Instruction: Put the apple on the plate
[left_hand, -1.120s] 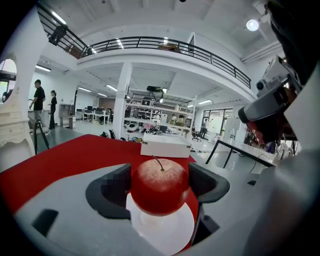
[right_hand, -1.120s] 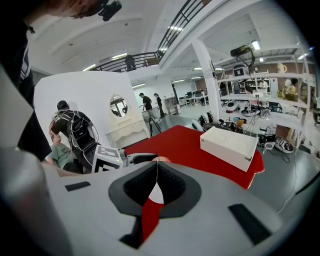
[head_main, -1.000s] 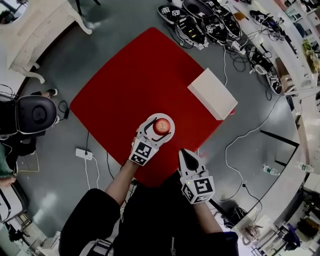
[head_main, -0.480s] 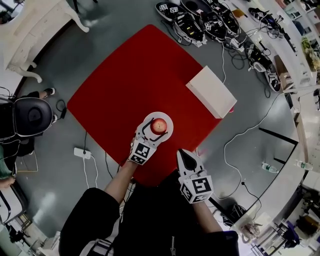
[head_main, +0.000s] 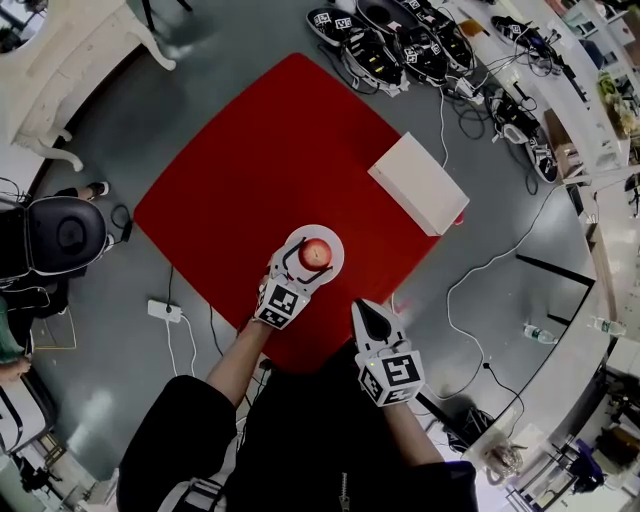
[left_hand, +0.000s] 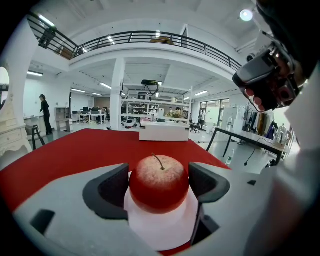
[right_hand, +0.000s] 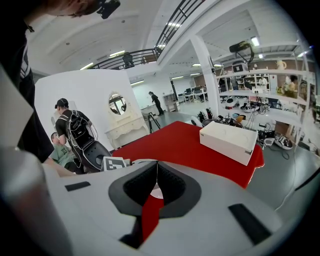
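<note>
A red apple (head_main: 315, 253) with a stem rests upright on a small white round plate (head_main: 334, 241) near the front edge of the red table (head_main: 260, 150). My left gripper (head_main: 314, 254) reaches in from the near side, and its dark pads touch the apple (left_hand: 159, 182) on both sides, shut on it. In the left gripper view the plate (left_hand: 160, 227) shows under the apple. My right gripper (head_main: 366, 309) hangs shut and empty by the table's front corner, to the right of the plate; its jaws (right_hand: 156, 169) meet at the tips.
A white box (head_main: 417, 183) lies on the table's right side. On the grey floor there are several spare grippers and cables (head_main: 400, 45) at the back, a black chair (head_main: 65, 230) and a power strip (head_main: 165, 310) on the left, and a white dresser (head_main: 70, 70).
The head view has shifted slightly. The left gripper, apple and plate keep the same relation; the right gripper holds still.
</note>
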